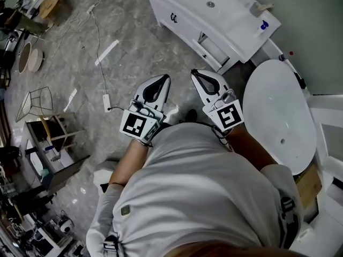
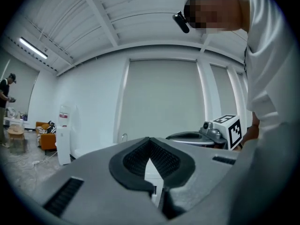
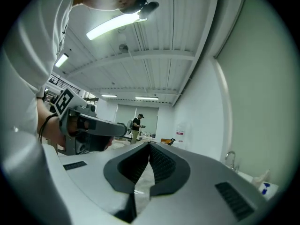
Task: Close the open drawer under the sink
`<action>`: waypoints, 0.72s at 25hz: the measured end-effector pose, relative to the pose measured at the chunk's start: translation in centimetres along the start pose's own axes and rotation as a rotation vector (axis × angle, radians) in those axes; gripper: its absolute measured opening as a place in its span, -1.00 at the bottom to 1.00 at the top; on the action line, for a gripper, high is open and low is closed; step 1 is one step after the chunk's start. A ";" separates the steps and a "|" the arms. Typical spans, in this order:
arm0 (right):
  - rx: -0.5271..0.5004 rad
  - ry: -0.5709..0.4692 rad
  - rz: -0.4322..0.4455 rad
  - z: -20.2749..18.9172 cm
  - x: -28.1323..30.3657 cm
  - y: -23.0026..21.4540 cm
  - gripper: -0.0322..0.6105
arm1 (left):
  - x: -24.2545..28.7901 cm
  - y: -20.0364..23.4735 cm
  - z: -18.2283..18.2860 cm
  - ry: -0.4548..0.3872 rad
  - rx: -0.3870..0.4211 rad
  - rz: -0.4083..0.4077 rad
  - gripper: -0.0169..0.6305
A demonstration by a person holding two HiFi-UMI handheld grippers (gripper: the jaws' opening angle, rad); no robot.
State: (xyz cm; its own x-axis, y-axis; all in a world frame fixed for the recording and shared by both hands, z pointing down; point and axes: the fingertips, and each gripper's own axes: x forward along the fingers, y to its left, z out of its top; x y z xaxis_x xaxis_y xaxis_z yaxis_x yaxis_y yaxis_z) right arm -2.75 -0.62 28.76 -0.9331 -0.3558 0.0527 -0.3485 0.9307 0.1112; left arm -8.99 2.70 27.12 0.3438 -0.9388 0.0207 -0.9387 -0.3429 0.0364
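Note:
In the head view a white sink cabinet (image 1: pixel 214 15) stands at the top, and its drawer (image 1: pixel 210 48) hangs open toward the floor in front of it. I hold both grippers level in front of my body, well short of the drawer. My left gripper (image 1: pixel 166 77) is shut with nothing between its jaws, and so is my right gripper (image 1: pixel 194 72). The left gripper view shows the left gripper (image 2: pixel 150 142) with its tips together, the other gripper's marker cube (image 2: pixel 230 130) to its right. In the right gripper view the right gripper (image 3: pixel 150 146) is shut and empty, with a tap (image 3: pixel 229 156) at the right.
A white bathtub (image 1: pixel 278 111) lies close on the right. A power strip with its cable (image 1: pixel 106 99) lies on the marble floor to the left, beyond it a wire frame (image 1: pixel 35 103) and low shelves (image 1: pixel 48 143). A person (image 3: pixel 136 125) stands far off.

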 end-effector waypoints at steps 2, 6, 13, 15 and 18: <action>0.007 0.006 -0.049 -0.4 -0.8 -2.1 -0.82 | 2.3 -0.6 0.2 0.001 0.005 -0.052 -0.92; 0.025 0.022 -0.169 -1.0 -2.8 -5.8 -0.82 | 6.4 -1.7 0.0 0.016 0.002 -0.173 -0.92; 0.057 0.043 -0.389 -1.3 -5.0 -10.9 -0.82 | 12.4 -2.3 0.6 0.026 -0.019 -0.386 -0.92; 0.055 0.052 -0.443 -1.4 -4.9 -11.8 -0.82 | 13.7 -1.7 0.4 0.032 -0.017 -0.433 -0.92; 0.077 0.067 -0.524 -1.9 -4.2 -13.0 -0.82 | 15.5 -0.4 -0.1 0.047 -0.017 -0.499 -0.92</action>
State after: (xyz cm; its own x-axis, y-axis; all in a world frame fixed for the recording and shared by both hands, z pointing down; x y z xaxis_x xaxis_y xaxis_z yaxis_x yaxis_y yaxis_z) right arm 5.88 -11.42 28.98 -0.6250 -0.7772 0.0729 -0.7745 0.6291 0.0669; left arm -3.28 -11.75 27.50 0.7520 -0.6578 0.0418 -0.6590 -0.7489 0.0699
